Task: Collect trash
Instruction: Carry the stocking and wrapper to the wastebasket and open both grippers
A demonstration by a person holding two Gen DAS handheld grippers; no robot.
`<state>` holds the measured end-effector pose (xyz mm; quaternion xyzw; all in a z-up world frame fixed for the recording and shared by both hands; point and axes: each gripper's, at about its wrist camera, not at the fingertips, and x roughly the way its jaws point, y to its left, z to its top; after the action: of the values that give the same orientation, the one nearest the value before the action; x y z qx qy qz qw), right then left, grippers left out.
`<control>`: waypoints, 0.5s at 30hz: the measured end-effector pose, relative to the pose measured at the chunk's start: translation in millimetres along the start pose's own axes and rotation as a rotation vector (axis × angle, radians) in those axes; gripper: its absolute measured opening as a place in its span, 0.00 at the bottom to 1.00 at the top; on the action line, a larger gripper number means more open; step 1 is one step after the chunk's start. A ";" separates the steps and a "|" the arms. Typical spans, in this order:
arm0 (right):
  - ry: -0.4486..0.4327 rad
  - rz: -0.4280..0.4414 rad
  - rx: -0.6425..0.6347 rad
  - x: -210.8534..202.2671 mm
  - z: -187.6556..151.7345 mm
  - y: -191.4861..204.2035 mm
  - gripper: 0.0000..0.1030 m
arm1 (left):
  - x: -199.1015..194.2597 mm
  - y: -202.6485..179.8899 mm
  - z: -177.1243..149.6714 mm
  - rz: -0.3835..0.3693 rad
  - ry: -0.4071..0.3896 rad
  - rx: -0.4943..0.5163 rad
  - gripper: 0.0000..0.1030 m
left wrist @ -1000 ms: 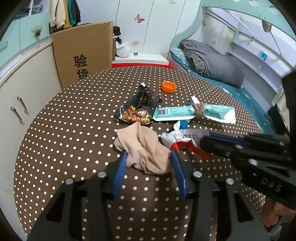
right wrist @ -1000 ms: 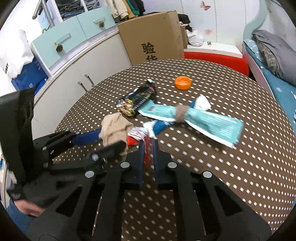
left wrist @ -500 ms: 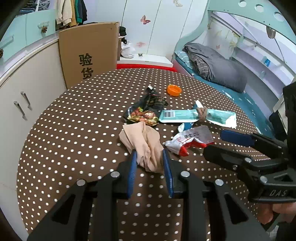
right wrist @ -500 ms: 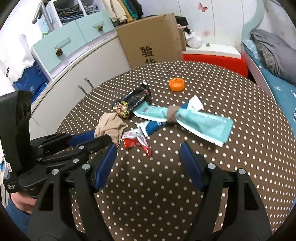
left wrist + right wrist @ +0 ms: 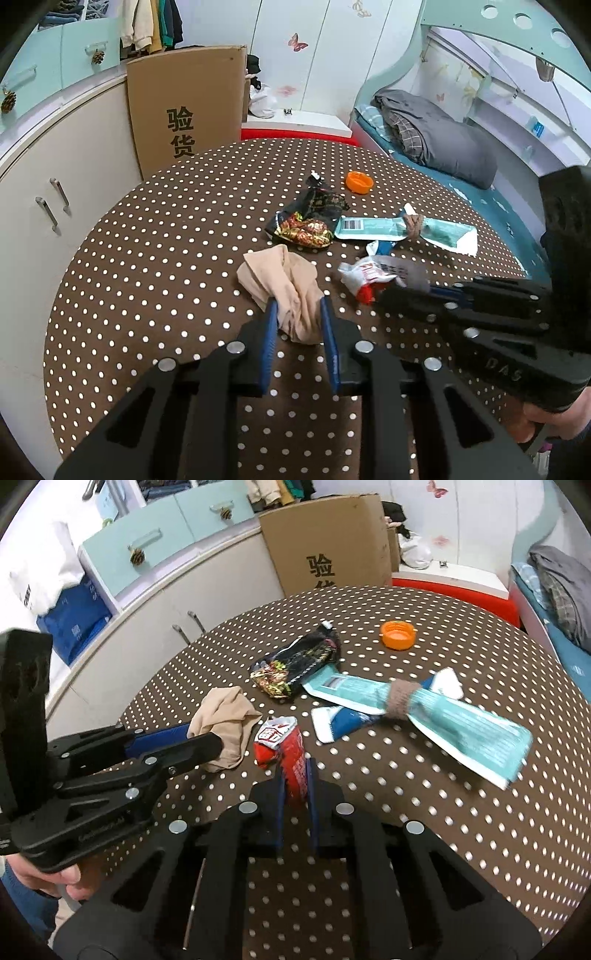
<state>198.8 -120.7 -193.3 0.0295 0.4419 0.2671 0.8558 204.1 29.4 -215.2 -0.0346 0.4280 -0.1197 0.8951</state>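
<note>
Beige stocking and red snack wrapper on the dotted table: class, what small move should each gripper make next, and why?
Probably lift both straight up. The left gripper is closing its jaws, with the beige stocking bunched between its pads. The right gripper is shut on the red snack wrapper. Both items rest on the table, so raising them would free them for carrying away.

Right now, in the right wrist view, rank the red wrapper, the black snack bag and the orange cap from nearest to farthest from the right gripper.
1. Red wrapper: pinched in the jaws of the right gripper.
2. Black snack bag: farther up the table, slightly left.
3. Orange cap: farthest, up and to the right.
</note>
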 end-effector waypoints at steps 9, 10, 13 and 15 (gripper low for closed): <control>-0.074 0.023 0.030 -46.0 -13.9 -23.0 0.09 | -9.1 -16.5 -5.0 -0.027 -0.010 0.001 0.04; -0.082 0.025 0.036 -50.9 -15.1 -26.9 0.09 | -9.6 -19.1 -5.0 -0.033 -0.009 0.004 0.04; -0.103 0.019 0.053 -65.5 -20.8 -37.5 0.09 | -6.9 -30.6 -6.3 -0.030 -0.002 0.034 0.04; -0.112 0.013 0.063 -72.9 -24.7 -43.7 0.09 | -3.0 -35.9 -8.2 -0.012 0.008 0.047 0.05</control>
<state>164.6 -198.0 -166.9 0.0741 0.4015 0.2564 0.8761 189.2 -4.3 -212.2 -0.0156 0.4287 -0.1352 0.8931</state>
